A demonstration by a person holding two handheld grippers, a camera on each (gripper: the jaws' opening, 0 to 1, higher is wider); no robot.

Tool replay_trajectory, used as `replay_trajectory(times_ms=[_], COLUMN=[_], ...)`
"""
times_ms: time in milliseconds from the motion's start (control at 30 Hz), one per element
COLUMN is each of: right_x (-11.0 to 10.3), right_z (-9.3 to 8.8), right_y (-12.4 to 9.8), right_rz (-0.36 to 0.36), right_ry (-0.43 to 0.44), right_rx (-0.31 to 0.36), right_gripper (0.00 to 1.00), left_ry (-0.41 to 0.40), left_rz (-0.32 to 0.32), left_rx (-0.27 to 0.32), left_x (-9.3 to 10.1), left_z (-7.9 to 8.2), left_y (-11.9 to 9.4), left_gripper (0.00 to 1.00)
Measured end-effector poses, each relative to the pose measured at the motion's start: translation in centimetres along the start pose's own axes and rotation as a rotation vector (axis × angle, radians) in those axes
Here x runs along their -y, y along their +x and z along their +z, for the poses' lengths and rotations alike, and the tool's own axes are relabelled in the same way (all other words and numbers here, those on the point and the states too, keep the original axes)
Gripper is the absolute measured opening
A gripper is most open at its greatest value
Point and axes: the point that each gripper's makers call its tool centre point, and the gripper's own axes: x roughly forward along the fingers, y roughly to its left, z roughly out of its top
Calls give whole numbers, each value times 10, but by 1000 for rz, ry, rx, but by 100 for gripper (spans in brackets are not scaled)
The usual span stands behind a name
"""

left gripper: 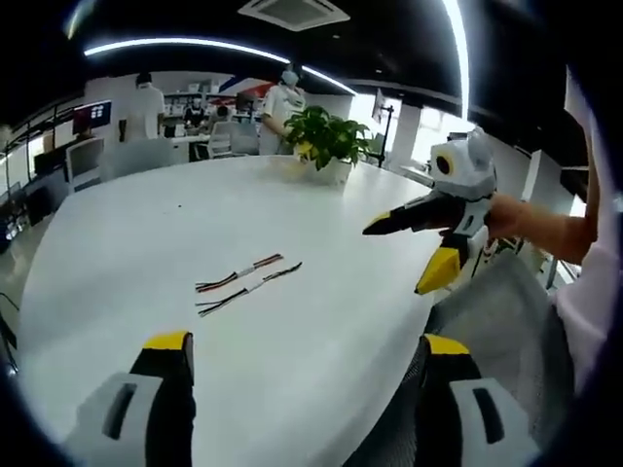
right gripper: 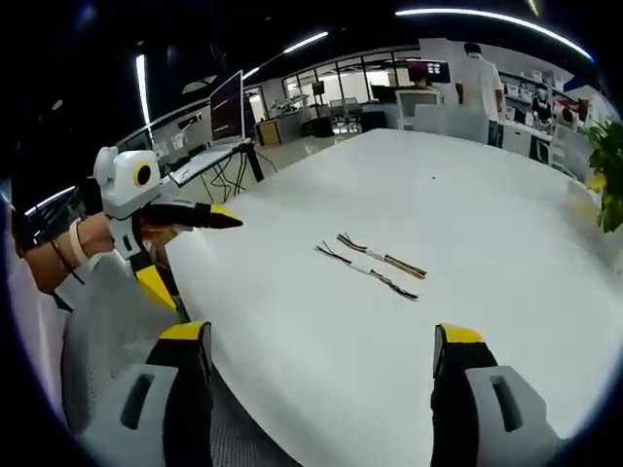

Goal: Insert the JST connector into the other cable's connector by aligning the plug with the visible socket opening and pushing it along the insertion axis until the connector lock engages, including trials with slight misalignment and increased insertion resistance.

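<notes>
Two cables [left gripper: 240,273] [left gripper: 245,291] lie side by side on the white table [left gripper: 146,253]; both tools [left gripper: 302,355] [right gripper: 321,350] spread, empty.

No text, label, brand, number or sign can be read in either view. The dark wall screen with red and blue patches [left gripper: 91,117] in the left gripper view and the upright dark monitor [right gripper: 226,107] beyond the white table's far edge in the right gripper view are too small and blurred to make out.
</notes>
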Motion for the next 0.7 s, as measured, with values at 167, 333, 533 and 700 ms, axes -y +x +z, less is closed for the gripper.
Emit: replay_trajectory(times_ms=[167, 333, 533, 700], right_x=[3, 6, 3, 1], right_z=[-10, -13, -10, -6], right_y=[-2, -4, -6, -4], right_rz=[-9, -10, -2, 4], right_ry=[-13, 4, 7, 2], right_rx=[-51, -60, -59, -45], right_gripper=[91, 91, 91, 90], left_ry=[-12, -106, -120, -102], left_rz=[9, -12, -20, -3], left_rx=[-4, 72, 90, 71], left_x=[-1, 0, -1, -3], left_z=[-2, 10, 16, 11], left_y=[-1, -4, -7, -8], left_gripper=[92, 90, 89, 89])
